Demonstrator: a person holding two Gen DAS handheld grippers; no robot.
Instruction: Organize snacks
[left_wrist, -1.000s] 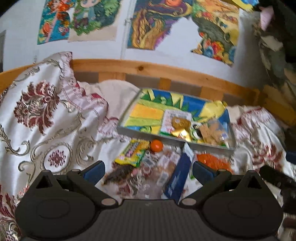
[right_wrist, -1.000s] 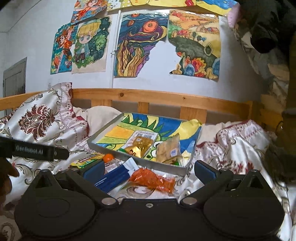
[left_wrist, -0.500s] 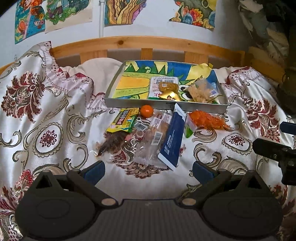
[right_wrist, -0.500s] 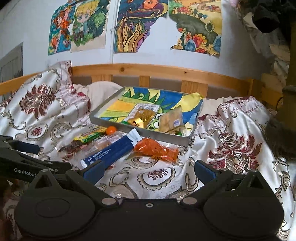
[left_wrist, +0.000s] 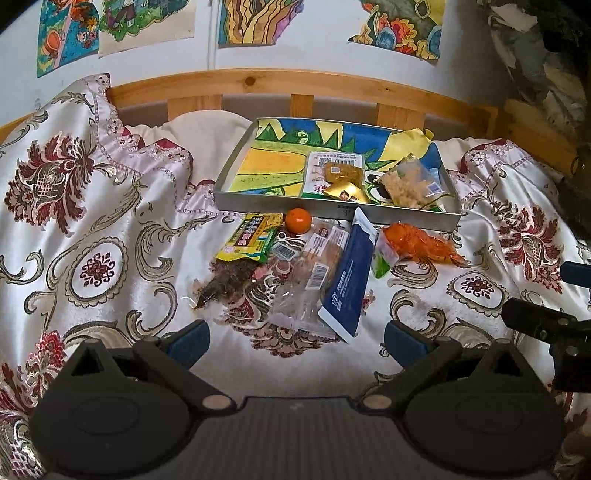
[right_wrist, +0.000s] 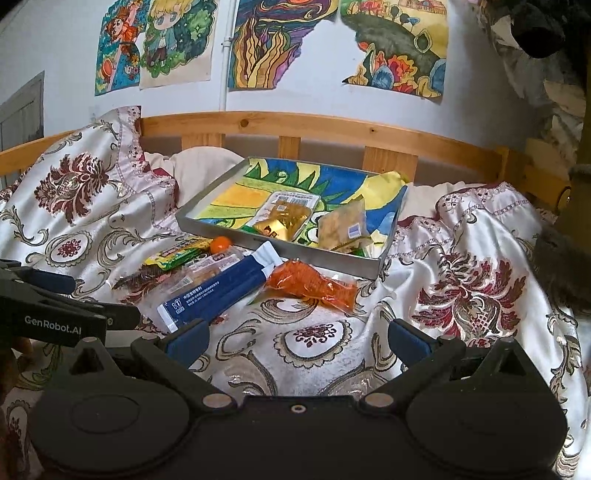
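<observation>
So I had both grippers hanging low over the bedspread (left_wrist: 110, 229), the left gripper (left_wrist: 295, 338) and the right gripper (right_wrist: 297, 338) each spread wide with nothing between the fingers. Ahead lay the loose snacks just in front of the tray (left_wrist: 332, 212): a blue packet (left_wrist: 349, 277), an orange bag (right_wrist: 310, 282), a yellow bar (left_wrist: 251, 238) and a small orange (left_wrist: 297, 220) touching the tray's near wall

You have one metal tray (left_wrist: 332, 211), three snack packets inside that tray, one orange fruit (left_wrist: 297, 220) just before the tray, five loose packets in front of it.
</observation>
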